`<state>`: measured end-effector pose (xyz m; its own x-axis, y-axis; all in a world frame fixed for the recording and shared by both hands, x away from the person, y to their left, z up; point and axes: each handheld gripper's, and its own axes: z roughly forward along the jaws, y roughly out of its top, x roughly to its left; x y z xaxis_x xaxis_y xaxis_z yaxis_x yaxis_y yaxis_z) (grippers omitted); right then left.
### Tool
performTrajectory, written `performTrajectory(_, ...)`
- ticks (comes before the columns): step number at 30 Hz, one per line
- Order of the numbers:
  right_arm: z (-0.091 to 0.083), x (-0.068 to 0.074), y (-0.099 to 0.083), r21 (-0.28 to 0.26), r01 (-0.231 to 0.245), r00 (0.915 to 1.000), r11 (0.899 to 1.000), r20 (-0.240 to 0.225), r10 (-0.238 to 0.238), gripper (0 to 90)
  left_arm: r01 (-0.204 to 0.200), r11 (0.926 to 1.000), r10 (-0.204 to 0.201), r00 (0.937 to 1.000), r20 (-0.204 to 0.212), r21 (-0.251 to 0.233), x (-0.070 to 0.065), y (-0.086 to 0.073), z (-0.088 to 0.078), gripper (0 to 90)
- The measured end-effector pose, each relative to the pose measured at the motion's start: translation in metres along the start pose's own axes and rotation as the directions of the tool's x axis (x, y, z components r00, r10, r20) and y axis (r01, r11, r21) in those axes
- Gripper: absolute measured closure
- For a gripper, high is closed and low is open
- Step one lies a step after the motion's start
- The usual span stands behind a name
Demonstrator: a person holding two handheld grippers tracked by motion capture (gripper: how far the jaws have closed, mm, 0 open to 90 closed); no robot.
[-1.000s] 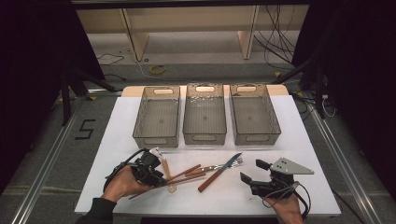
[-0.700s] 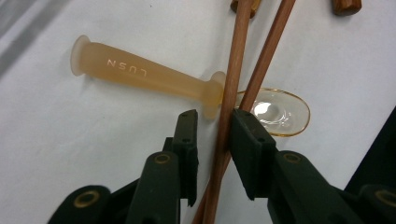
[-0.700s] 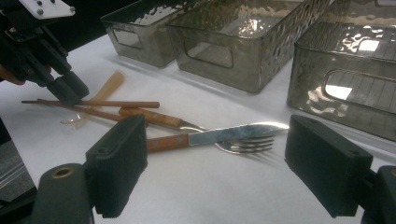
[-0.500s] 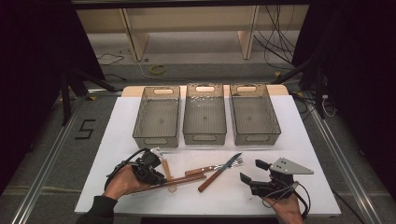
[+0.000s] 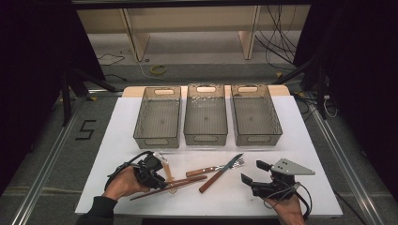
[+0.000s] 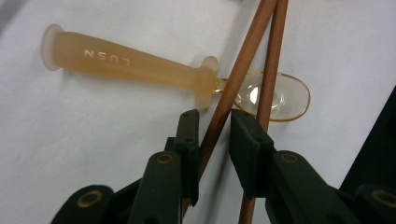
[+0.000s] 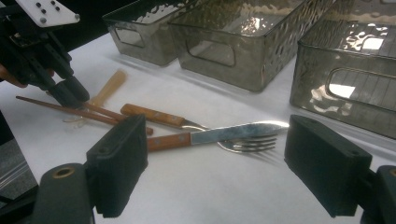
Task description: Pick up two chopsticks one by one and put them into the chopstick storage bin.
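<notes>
The left gripper has just been narrowing around the chopsticks lying near-left on the table, crossed over the spoon; one stick sits between the jaws, the other under the right jaw. Gather both before pinching. The right gripper waits wide open

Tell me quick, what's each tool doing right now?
Left tool: jaws just closing around one of the chopsticks; grip cannot be told.
Right tool: open, holding nothing.
</notes>
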<state>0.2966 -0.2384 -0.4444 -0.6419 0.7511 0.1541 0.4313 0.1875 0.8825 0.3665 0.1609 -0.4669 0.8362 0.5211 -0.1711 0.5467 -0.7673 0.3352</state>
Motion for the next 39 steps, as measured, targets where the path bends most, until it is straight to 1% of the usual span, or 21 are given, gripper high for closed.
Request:
performTrajectory(1,0.000,0.000,0.000,0.000,0.000,1.0000,1.000,0.001,0.000,22.4,-0.010,0.9999,0.010,0.9999,-0.006,0.005,0.000,0.000,0.001,72.9)
performTrajectory(6,0.000,0.000,0.000,0.004,-0.001,1.0000,1.000,0.003,0.001,22.5,-0.026,0.9997,0.026,0.9995,-0.017,0.003,-0.001,-0.001,0.001,75.9)
performTrajectory(7,0.000,0.000,0.000,0.003,-0.001,1.0000,1.000,0.002,0.001,22.6,-0.037,0.9993,0.038,0.9991,-0.020,0.007,-0.001,-0.001,0.001,78.0)
performTrajectory(8,0.000,0.000,0.000,0.003,-0.001,1.0000,1.000,0.002,0.001,22.6,-0.050,0.9987,0.050,0.9985,-0.021,0.014,-0.001,-0.001,0.000,78.0)
performTrajectory(11,0.001,0.000,0.000,0.006,-0.001,1.0000,1.000,0.001,0.001,22.5,-0.061,0.9981,0.061,0.9980,-0.018,0.003,-0.002,-0.002,0.001,80.7)
performTrajectory(12,0.001,0.000,0.000,0.006,-0.002,1.0000,1.000,0.001,0.002,22.5,-0.082,0.9966,0.082,0.9965,-0.015,0.013,-0.002,-0.002,0.000,82.0)
performTrajectory(18,0.001,0.000,0.000,0.008,0.000,1.0000,1.000,-0.001,0.000,22.6,-0.098,0.9951,0.098,0.9949,-0.024,-0.006,-0.003,-0.003,0.000,83.2)
performTrajectory(19,0.001,0.000,0.000,0.008,-0.001,1.0000,1.000,-0.002,0.001,22.6,-0.109,0.9941,0.109,0.9937,-0.028,0.001,-0.003,-0.003,-0.002,83.4)
performTrajectory(21,0.001,0.000,0.000,0.008,-0.001,1.0000,1.000,-0.002,0.001,22.7,-0.103,0.9944,0.103,0.9941,-0.035,-0.021,-0.003,-0.003,-0.004,83.5)
performTrajectory(23,0.001,0.000,0.000,0.008,-0.001,1.0000,1.000,-0.003,0.001,22.7,-0.111,0.9933,0.110,0.9933,-0.036,-0.032,-0.003,-0.003,-0.008,83.6)
performTrajectory(24,0.001,0.000,0.000,0.008,0.000,1.0000,1.000,-0.002,0.000,22.7,-0.111,0.9931,0.109,0.9930,-0.044,-0.038,-0.004,-0.003,-0.010,83.6)
performTrajectory(25,0.001,0.000,0.000,0.007,-0.001,1.0000,1.000,-0.002,0.001,22.7,-0.120,0.9920,0.118,0.9916,-0.053,-0.040,-0.003,-0.003,-0.012,83.6)
performTrajectory(28,0.001,0.000,0.000,0.008,-0.002,1.0000,1.000,-0.001,0.002,22.8,-0.106,0.9910,0.100,0.9921,-0.076,-0.081,-0.003,-0.003,-0.018,83.7)
performTrajectory(29,0.001,0.000,0.000,0.008,0.000,1.0000,1.000,-0.001,0.000,22.9,-0.109,0.9898,0.101,0.9911,-0.087,-0.092,-0.002,-0.003,-0.020,83.7)
performTrajectory(32,0.001,0.000,0.000,0.008,0.000,1.0000,1.000,0.002,0.000,22.9,-0.096,0.9875,0.083,0.9911,-0.104,-0.125,0.000,-0.002,-0.026,83.7)
performTrajectory(33,0.001,0.000,0.000,0.008,-0.001,1.0000,1.000,0.005,0.001,22.9,-0.084,0.9853,0.069,0.9917,-0.109,-0.149,0.000,-0.002,-0.029,83.7)
performTrajectory(35,0.001,0.000,0.000,0.007,0.000,1.0000,1.000,0.005,0.000,22.9,-0.086,0.9822,0.068,0.9913,-0.113,-0.167,0.001,-0.001,-0.033,83.7)
performTrajectory(38,0.000,0.000,0.000,-0.001,-0.004,1.0000,1.000,0.005,0.004,22.9,-0.056,0.9737,0.031,0.9929,-0.115,-0.221,0.003,0.000,-0.039,83.7)
performTrajectory(39,-0.001,0.000,0.000,-0.003,-0.003,1.0000,1.000,0.004,0.003,22.9,-0.057,0.9721,0.031,0.9927,-0.117,-0.228,0.004,0.000,-0.041,83.6)
